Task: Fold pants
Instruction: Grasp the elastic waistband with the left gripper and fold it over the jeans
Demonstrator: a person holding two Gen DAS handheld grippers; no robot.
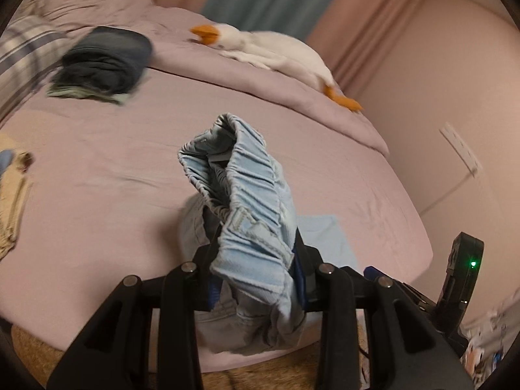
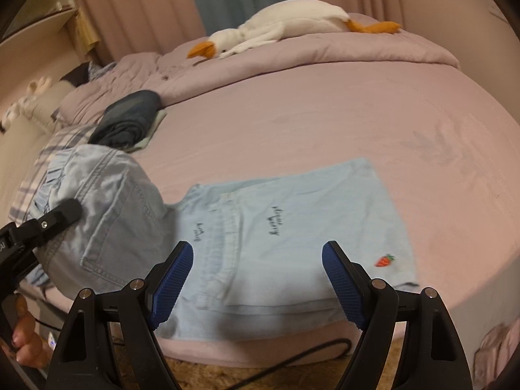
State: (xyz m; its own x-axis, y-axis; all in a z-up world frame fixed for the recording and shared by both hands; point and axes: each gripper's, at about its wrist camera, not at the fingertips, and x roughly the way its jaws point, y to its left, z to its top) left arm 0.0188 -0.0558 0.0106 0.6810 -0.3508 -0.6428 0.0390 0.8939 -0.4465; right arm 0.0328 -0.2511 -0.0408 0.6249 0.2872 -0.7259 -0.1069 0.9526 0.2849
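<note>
Presently listed, item by item. Left gripper [image 1: 256, 260]: jaws clenched on the gathered elastic waistband of the pants [image 1: 247, 214], which rises lifted and bunched between the fingers toward 12 o'clock in the left wrist view. Pants: pale blue denim; in the right wrist view the lifted waist end sits at 9 o'clock with a back pocket showing, while the legs lie flat on the bed [image 2: 325, 113] at centre, running toward 3 o'clock, near the front edge of the mattress. Small dark lettering and a red strawberry patch [image 2: 384, 260] mark the flat part. Right gripper [image 2: 258, 279]: jaws released and spread wide, blue pads bare, hovering above the flat legs; whether it touches the cloth cannot be told. Bed: mauve sheet, quilt bunched along the far side. Stack of folded clothes [image 2: 128, 120], dark on top: at 10 o'clock in the right wrist view, well apart from the pants. Plush goose [image 2: 292, 22], white with orange bill and feet: on the quilt at 12 o'clock. Cable [image 2: 292, 360]: on the floor at 6 o'clock.
</note>
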